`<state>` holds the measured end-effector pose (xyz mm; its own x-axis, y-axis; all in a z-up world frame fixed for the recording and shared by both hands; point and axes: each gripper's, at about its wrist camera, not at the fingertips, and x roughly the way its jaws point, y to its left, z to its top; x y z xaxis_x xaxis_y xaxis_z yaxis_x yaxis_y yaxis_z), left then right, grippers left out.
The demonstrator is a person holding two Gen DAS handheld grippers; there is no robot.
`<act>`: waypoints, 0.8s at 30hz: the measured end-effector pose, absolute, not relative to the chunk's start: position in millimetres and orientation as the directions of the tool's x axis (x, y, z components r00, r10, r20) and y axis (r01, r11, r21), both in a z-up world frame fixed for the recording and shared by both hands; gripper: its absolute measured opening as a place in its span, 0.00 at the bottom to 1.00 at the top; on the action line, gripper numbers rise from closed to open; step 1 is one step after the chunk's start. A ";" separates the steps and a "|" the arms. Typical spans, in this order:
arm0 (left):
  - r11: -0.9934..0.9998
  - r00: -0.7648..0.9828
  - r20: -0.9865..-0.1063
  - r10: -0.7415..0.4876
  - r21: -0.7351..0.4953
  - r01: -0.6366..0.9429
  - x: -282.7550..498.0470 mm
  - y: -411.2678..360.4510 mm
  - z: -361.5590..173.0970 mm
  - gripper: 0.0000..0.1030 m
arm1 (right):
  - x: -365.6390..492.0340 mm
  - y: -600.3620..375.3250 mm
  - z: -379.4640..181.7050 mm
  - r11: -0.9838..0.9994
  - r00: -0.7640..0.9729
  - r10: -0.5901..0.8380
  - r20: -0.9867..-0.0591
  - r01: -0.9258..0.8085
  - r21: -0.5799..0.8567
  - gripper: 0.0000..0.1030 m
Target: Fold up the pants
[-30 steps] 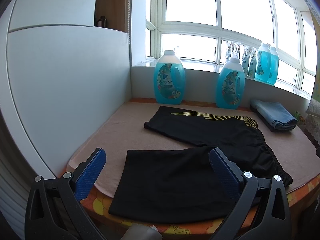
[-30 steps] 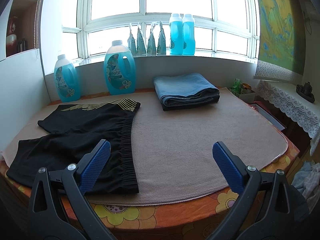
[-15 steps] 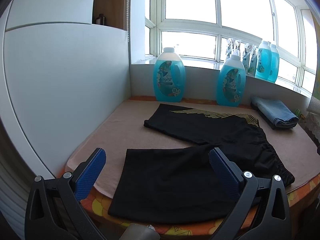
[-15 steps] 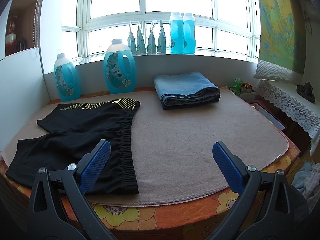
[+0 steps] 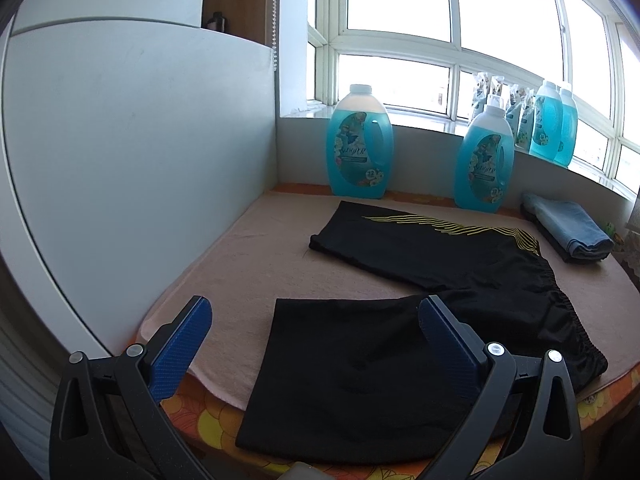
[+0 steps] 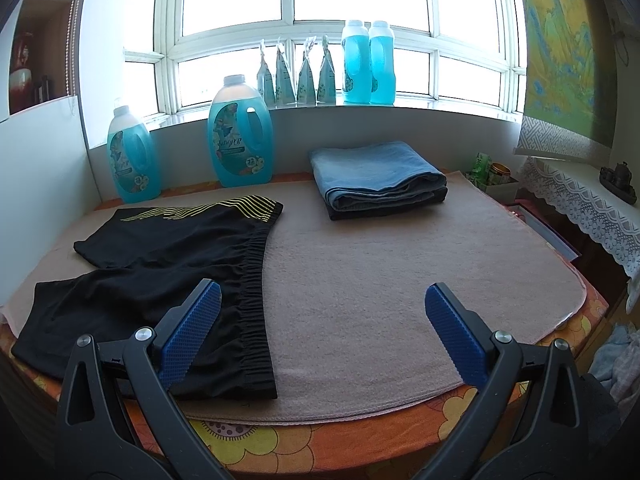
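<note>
Black shorts (image 5: 420,280) with yellow stripes lie flat and spread open on the beige mat (image 5: 248,264). Their legs point left and the elastic waistband is to the right. They also show in the right wrist view (image 6: 168,264), at the left. My left gripper (image 5: 314,320) is open and empty, hovering in front of the near leg, which hangs over the table's front edge. My right gripper (image 6: 320,304) is open and empty, with its left finger (image 6: 192,328) over the near waistband corner.
Two blue detergent bottles (image 5: 360,144) (image 5: 484,160) stand behind the shorts. A folded blue and dark clothes stack (image 6: 376,178) lies at the back right. A white panel (image 5: 120,160) walls the left side. More bottles (image 6: 368,64) stand on the windowsill.
Both grippers have shifted only slightly; the left view has risen a little and drifted left. The shorts have not moved.
</note>
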<state>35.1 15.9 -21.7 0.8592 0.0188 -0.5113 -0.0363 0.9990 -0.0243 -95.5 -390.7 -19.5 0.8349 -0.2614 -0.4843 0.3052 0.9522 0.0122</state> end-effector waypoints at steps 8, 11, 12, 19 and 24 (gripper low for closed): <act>0.998 0.863 -0.505 -0.017 -0.054 -0.012 51.3 26.1 -25.1 0.99 | -85.3 -393.8 -12.6 0.957 0.844 -0.267 -0.465 0.291 -0.021 1.00; 0.997 0.852 -0.520 -0.050 -0.082 0.008 59.8 30.6 -26.6 0.96 | -79.2 -396.2 -10.9 0.961 0.854 -0.250 -0.456 0.277 -0.008 1.00; 0.995 0.848 -0.526 -0.064 -0.094 0.017 62.8 32.4 -27.1 0.95 | -78.2 -396.6 -10.0 0.963 0.862 -0.242 -0.446 0.268 -0.003 1.00; 0.995 0.811 -0.580 -0.077 -0.093 0.029 86.5 47.5 -38.4 0.80 | -59.6 -389.3 -8.8 0.985 0.882 -0.171 -0.439 0.165 -0.052 1.00; 0.991 0.790 -0.601 -0.118 -0.118 0.059 100.4 57.9 -40.0 0.72 | -39.9 -385.5 -10.6 0.994 0.873 -0.109 -0.475 0.088 -0.065 1.00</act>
<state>100.4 57.9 -40.0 0.7904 -0.1185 -0.6010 0.0587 0.9913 -0.1182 -39.9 -385.5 -10.6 0.8730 -0.1085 -0.4755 0.0884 0.9940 -0.0646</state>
